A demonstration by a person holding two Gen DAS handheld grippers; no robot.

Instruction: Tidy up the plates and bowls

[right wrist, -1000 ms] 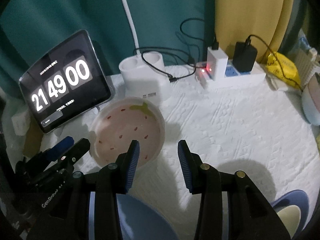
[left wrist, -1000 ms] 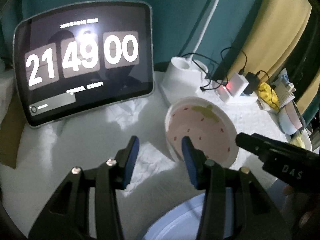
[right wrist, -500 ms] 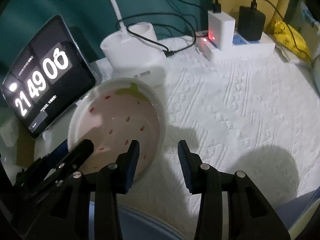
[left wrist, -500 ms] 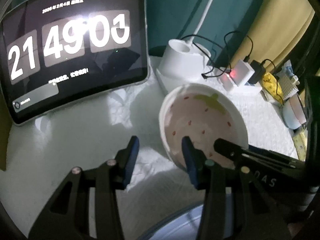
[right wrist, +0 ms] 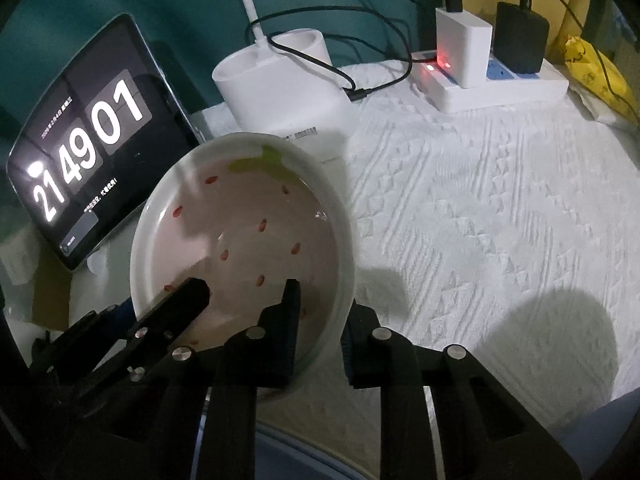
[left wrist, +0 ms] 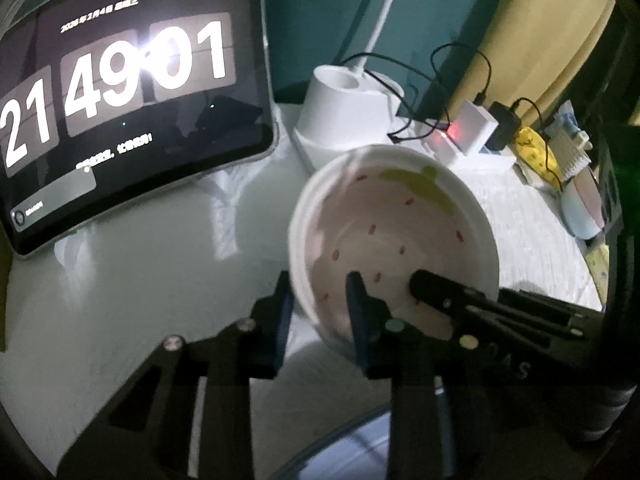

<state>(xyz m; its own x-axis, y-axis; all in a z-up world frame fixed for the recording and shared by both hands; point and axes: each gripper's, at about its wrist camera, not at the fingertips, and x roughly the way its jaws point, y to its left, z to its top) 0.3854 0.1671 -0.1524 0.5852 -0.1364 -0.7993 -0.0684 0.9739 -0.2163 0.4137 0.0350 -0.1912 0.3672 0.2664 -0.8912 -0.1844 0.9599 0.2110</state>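
Observation:
A white bowl with a pink strawberry pattern inside [left wrist: 400,224] [right wrist: 248,224] rests on the white textured cloth [right wrist: 500,220]. My left gripper [left wrist: 320,308] straddles its left rim, one blue pad outside the wall and one inside. Its jaws are closing and press on the wall. My right gripper [right wrist: 322,316] straddles the right rim the same way, closing on it. Each gripper shows in the other's view: the right one's black finger [left wrist: 440,288], the left one's finger [right wrist: 192,292]. A pale blue plate [right wrist: 300,460] lies just below both grippers.
A tablet showing a clock [left wrist: 120,100] leans at the back left. A white lamp base [right wrist: 280,88], a power strip with chargers [right wrist: 492,80] and a yellow bag [right wrist: 592,72] line the back. More bowls [left wrist: 580,208] sit at the far right.
Both grippers came down onto the strawberry bowl and their jaws narrowed from wide open to gripping opposite sides of its rim. The bowl now fills more of both views.

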